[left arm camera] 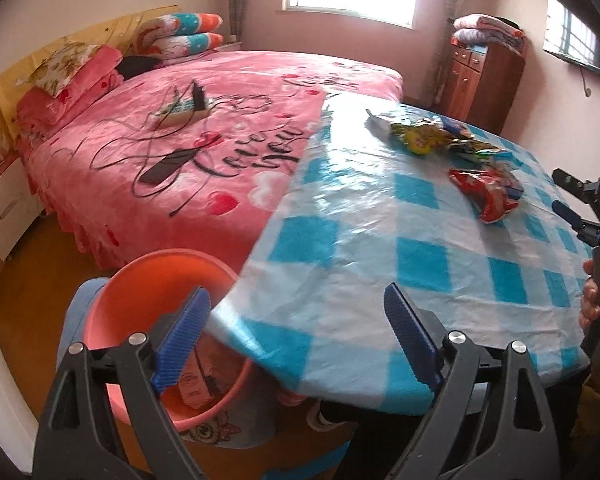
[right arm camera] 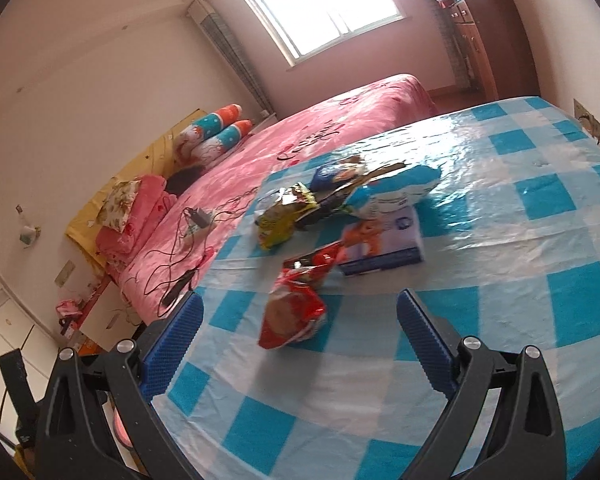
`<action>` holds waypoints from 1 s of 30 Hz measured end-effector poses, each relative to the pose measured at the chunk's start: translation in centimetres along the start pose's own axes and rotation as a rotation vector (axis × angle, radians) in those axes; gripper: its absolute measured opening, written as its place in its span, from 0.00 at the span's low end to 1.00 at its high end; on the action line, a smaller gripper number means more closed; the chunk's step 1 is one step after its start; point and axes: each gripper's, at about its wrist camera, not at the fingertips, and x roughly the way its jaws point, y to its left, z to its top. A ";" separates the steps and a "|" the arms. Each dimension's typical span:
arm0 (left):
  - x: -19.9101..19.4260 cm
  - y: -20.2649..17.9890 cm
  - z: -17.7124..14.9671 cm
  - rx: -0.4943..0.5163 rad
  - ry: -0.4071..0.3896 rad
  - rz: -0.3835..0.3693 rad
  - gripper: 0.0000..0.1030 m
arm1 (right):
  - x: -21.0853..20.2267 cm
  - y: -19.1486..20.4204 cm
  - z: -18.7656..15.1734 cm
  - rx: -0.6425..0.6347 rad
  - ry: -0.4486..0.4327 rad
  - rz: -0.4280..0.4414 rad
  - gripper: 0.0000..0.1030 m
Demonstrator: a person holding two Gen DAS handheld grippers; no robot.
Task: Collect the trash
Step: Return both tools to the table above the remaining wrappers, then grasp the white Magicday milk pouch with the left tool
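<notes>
A red snack wrapper [right arm camera: 296,308] lies on the blue-and-white checked table [right arm camera: 500,320], just ahead of my open, empty right gripper [right arm camera: 298,344]. Behind it are a yellow wrapper [right arm camera: 286,216], a blue-and-white bag [right arm camera: 396,190] and a small box [right arm camera: 384,250]. In the left wrist view the red wrapper [left arm camera: 486,192] and the yellow wrapper [left arm camera: 422,138] lie far across the table. My left gripper [left arm camera: 296,340] is open and empty at the table's near edge, beside an orange-pink bin [left arm camera: 160,292] with some paper trash inside. The right gripper [left arm camera: 580,208] shows at the right edge.
A bed with a pink cover [left arm camera: 188,140] stands to the left of the table, with cables and a charger on it. A wooden cabinet [left arm camera: 480,80] stands by the far wall. The bin sits on the floor below the table's left corner.
</notes>
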 end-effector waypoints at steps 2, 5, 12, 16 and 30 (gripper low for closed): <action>0.0 -1.2 1.1 0.020 -0.005 -0.014 0.87 | -0.2 -0.8 0.1 0.007 0.003 0.001 0.93; 0.4 -3.0 3.6 0.032 -0.024 -0.050 0.87 | -0.1 -2.1 0.2 0.033 0.015 0.009 0.93; 5.1 -6.7 12.1 -0.078 -0.038 -0.136 0.87 | -0.3 -4.9 0.2 0.146 0.039 0.046 0.93; 11.3 -9.0 17.5 -0.139 0.000 -0.142 0.87 | -0.8 -5.3 0.3 0.129 0.027 0.015 0.93; 28.4 -13.9 26.1 -0.104 0.168 -0.044 0.87 | 0.0 -7.0 0.3 0.178 0.054 0.049 0.93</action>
